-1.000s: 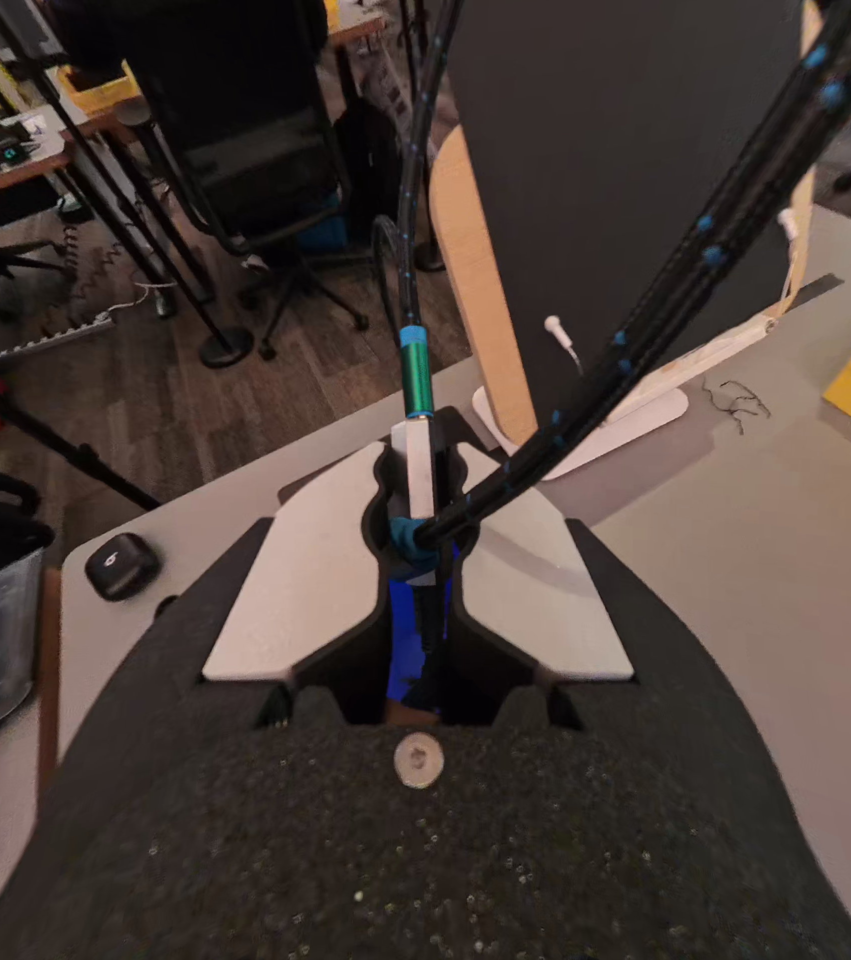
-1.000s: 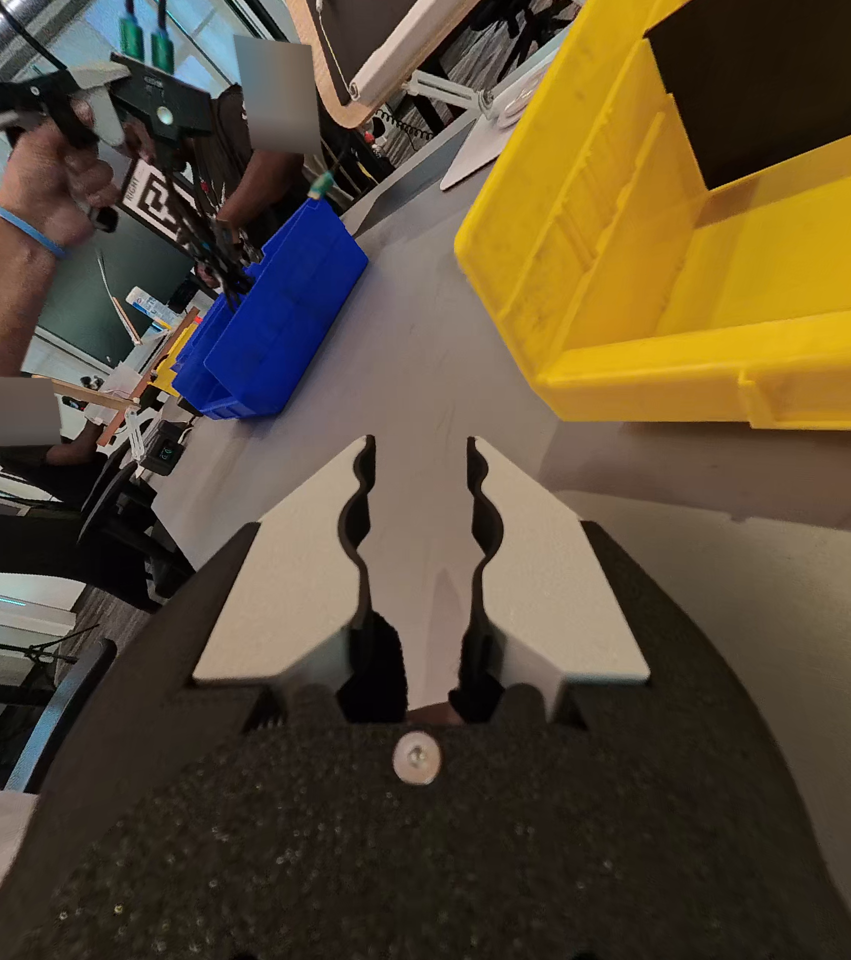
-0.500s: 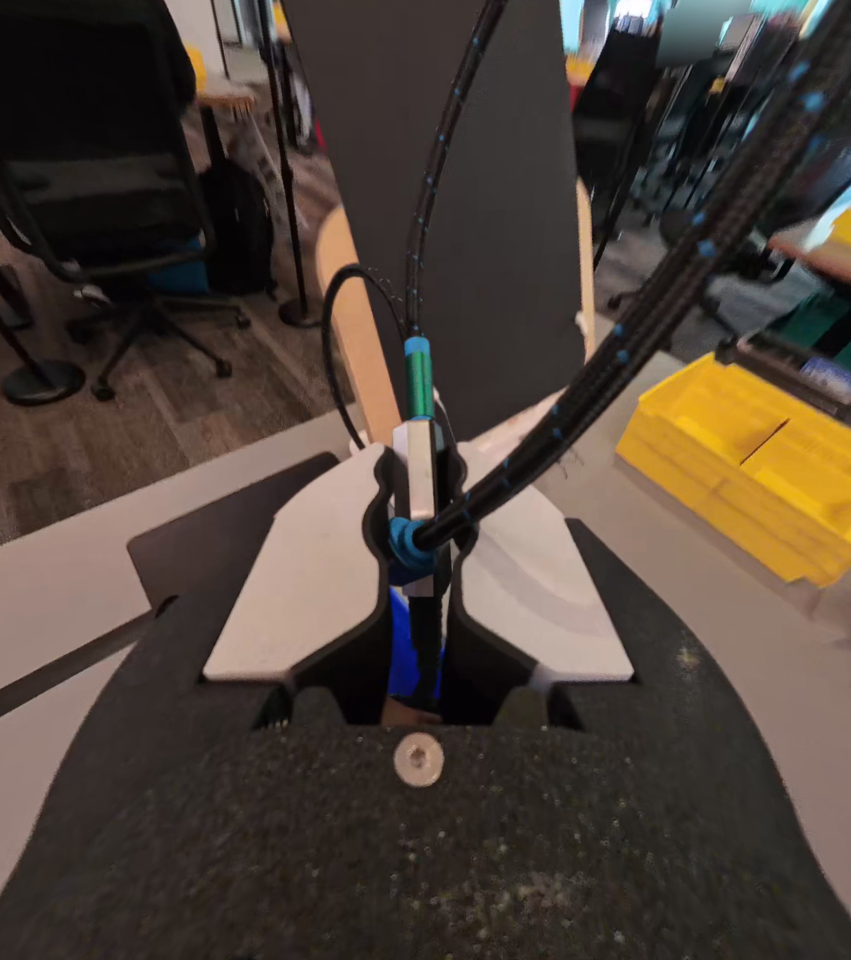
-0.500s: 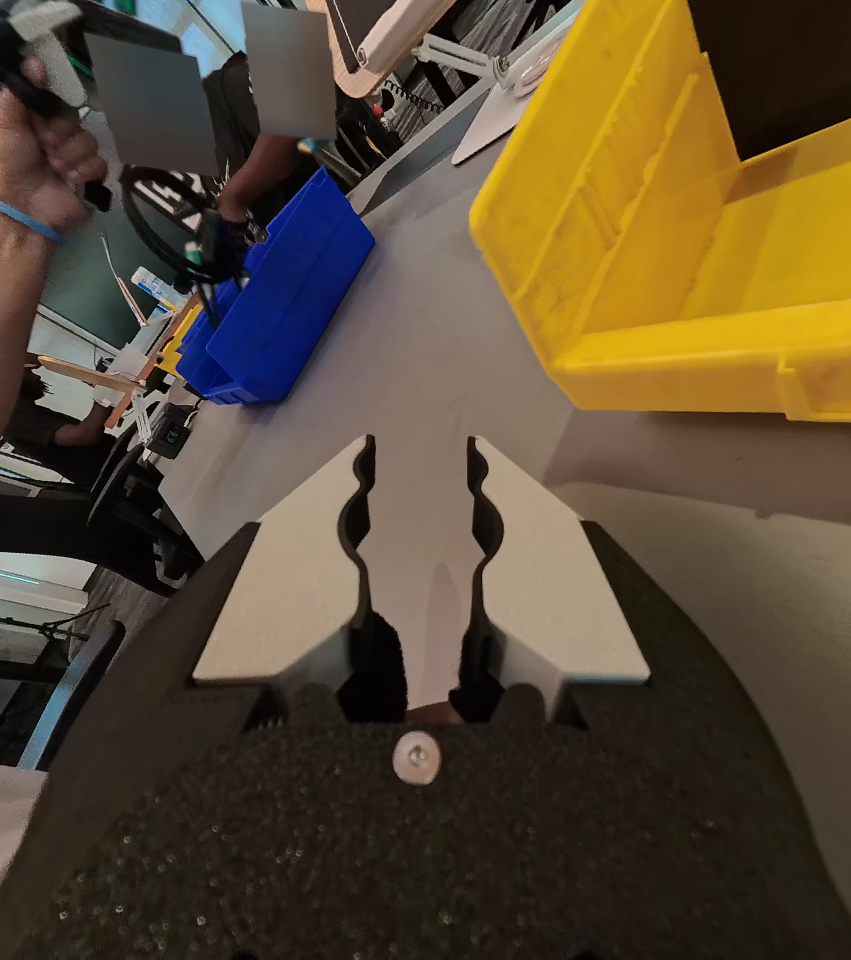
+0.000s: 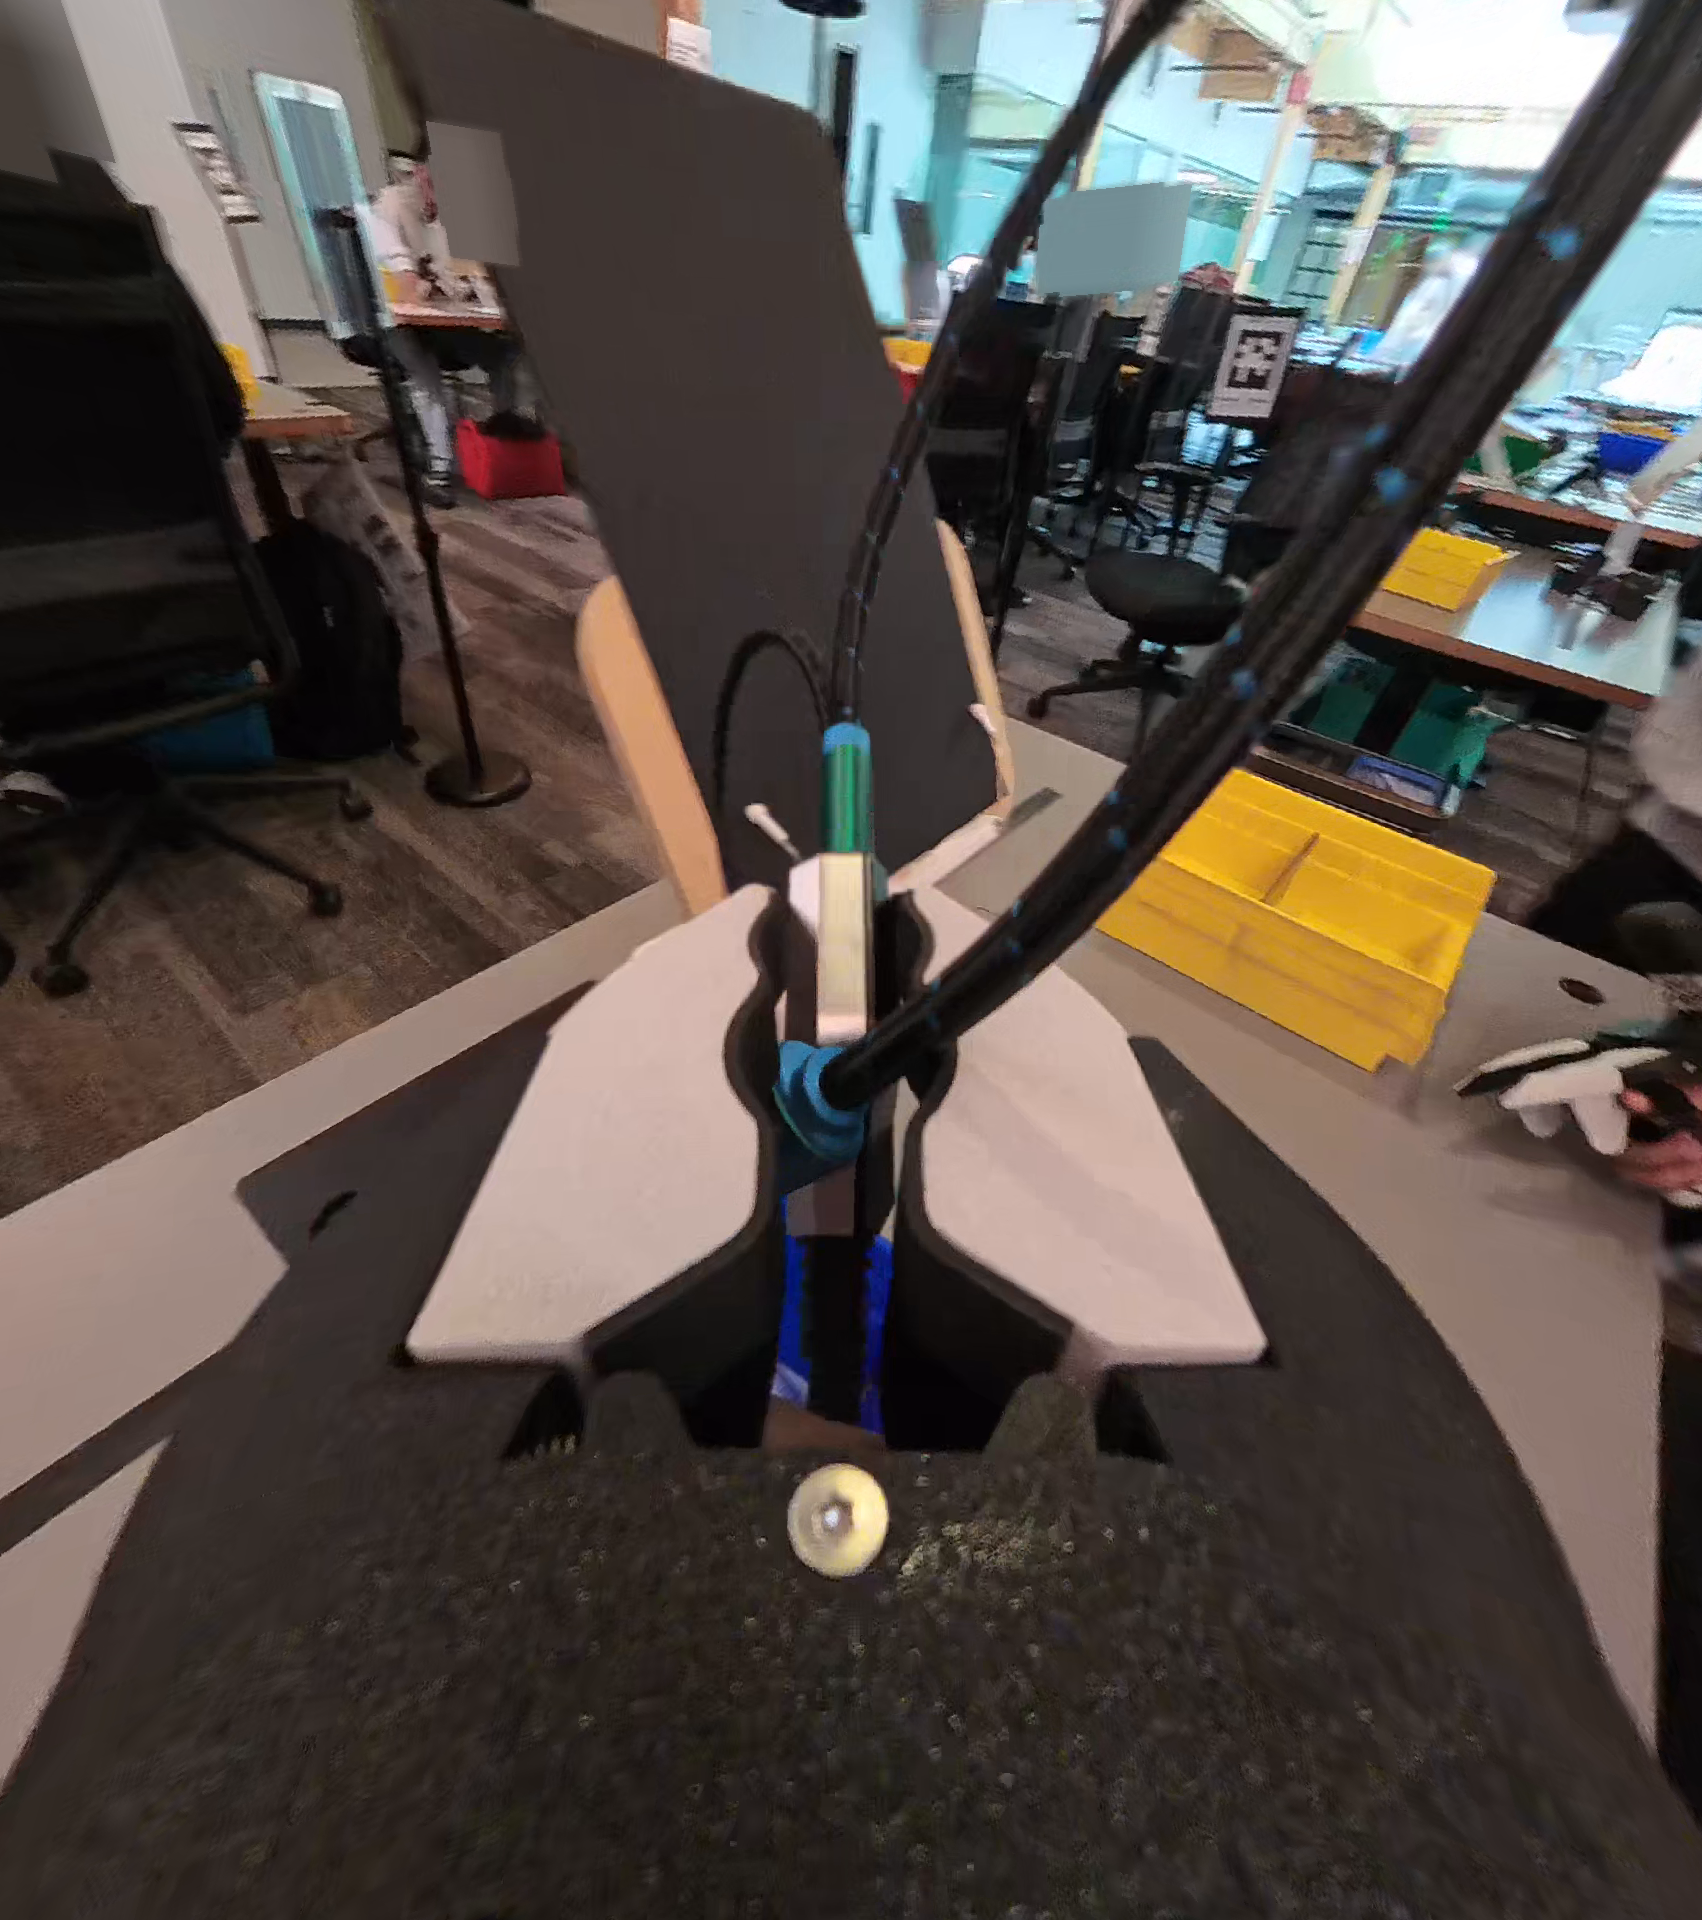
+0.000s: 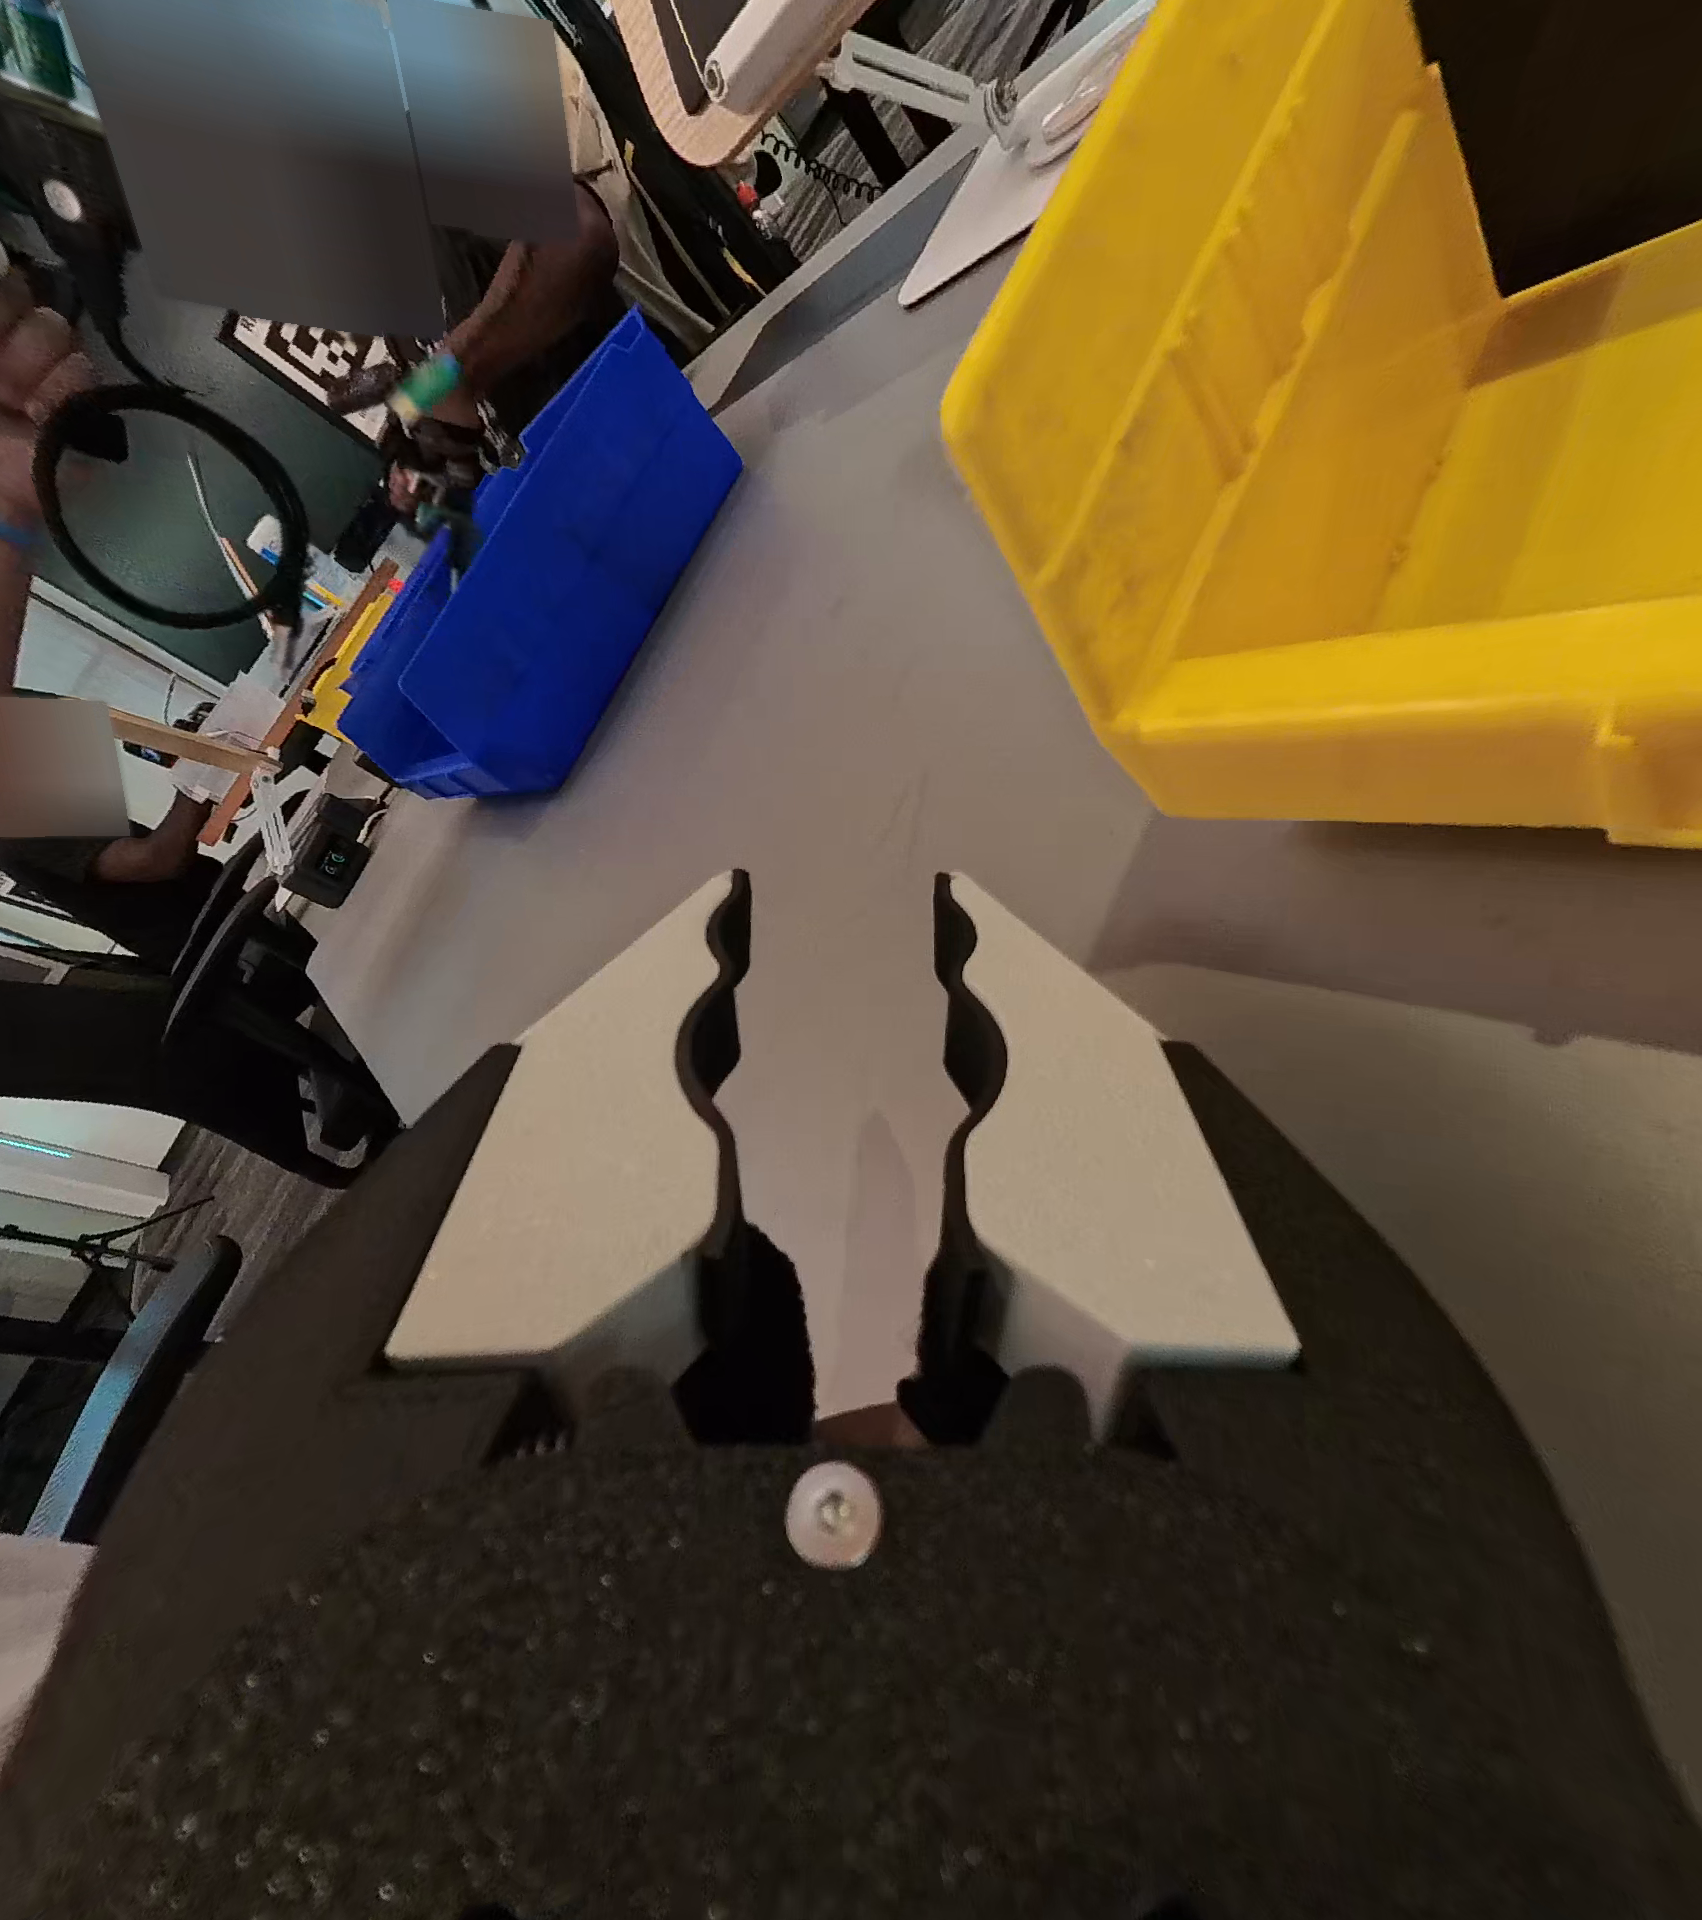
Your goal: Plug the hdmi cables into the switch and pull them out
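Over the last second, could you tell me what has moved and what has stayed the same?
The left gripper has swung its view from the floor and chair toward the yellow bin, carrying the switch with its braided cables along. Its grip on the switch is unchanged. The right gripper has stayed open and empty above the grey table beside the yellow bin.

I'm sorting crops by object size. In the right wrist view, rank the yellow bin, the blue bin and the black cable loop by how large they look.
1. Yellow bin: largest, though it is nearest and cut off by the frame.
2. Blue bin.
3. Black cable loop: smallest; it hangs farther off, so true size is unsure.
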Tool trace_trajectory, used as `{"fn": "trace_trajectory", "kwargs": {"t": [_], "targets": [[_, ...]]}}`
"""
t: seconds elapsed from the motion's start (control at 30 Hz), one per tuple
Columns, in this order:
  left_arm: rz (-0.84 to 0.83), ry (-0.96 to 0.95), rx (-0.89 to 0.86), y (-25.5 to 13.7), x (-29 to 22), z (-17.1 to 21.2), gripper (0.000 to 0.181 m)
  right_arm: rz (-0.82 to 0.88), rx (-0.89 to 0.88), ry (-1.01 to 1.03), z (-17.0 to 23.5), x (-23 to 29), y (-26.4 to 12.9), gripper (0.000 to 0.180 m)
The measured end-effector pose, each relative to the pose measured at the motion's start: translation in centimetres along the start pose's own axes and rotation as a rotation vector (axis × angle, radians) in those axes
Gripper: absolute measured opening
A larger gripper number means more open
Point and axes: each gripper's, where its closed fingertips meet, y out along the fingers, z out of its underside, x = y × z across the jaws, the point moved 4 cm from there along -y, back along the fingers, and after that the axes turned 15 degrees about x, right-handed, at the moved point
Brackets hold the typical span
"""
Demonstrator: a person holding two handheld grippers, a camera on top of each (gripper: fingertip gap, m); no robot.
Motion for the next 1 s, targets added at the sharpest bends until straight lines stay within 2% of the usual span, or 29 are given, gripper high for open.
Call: {"fn": "trace_trajectory", "kwargs": {"t": [0.17,0.27,0.4,0.53,0.67,0.73,0.83,0.9,1.0], "targets": [[0.163,0.114,0.155,2.6,-3.9,-0.3,0.019,0.002,-0.009,-0.022,-0.2,0.1,-0.2,0.035],[0.291,0.191,0.293,4.5,-7.3,-0.2,0.019,0.015,-0.055,-0.134,-0.9,1.5,-0.7,0.037],[0.457,0.294,0.372,7.4,-13.0,-0.7,0.019,-0.163,-0.063,-0.378,-2.6,7.9,0.4,0.042],[0.629,0.359,0.361,10.3,-18.9,-1.4,0.019,-0.333,-0.063,-0.621,-5.4,16.3,2.3,0.044],[0.775,0.398,0.329,12.8,-23.9,-1.2,0.019,-0.294,-0.18,-0.736,-9.8,21.2,4.2,0.044],[0.852,0.394,0.274,13.7,-26.0,-1.2,0.019,-0.241,-0.263,-0.731,-11.7,21.1,5.3,0.044],[0.954,0.357,0.195,15.1,-28.2,-0.6,0.019,-0.309,-0.339,-0.686,-12.4,20.8,6.1,0.045],[0.961,0.332,0.186,16.7,-28.5,0.5,0.019,-0.331,-0.427,-0.684,-12.4,20.6,5.2,0.021],[0.911,0.216,0.172,19.3,-27.3,1.9,0.02,-0.257,-0.358,-0.641,-12.4,18.3,5.3,0.021]]}}
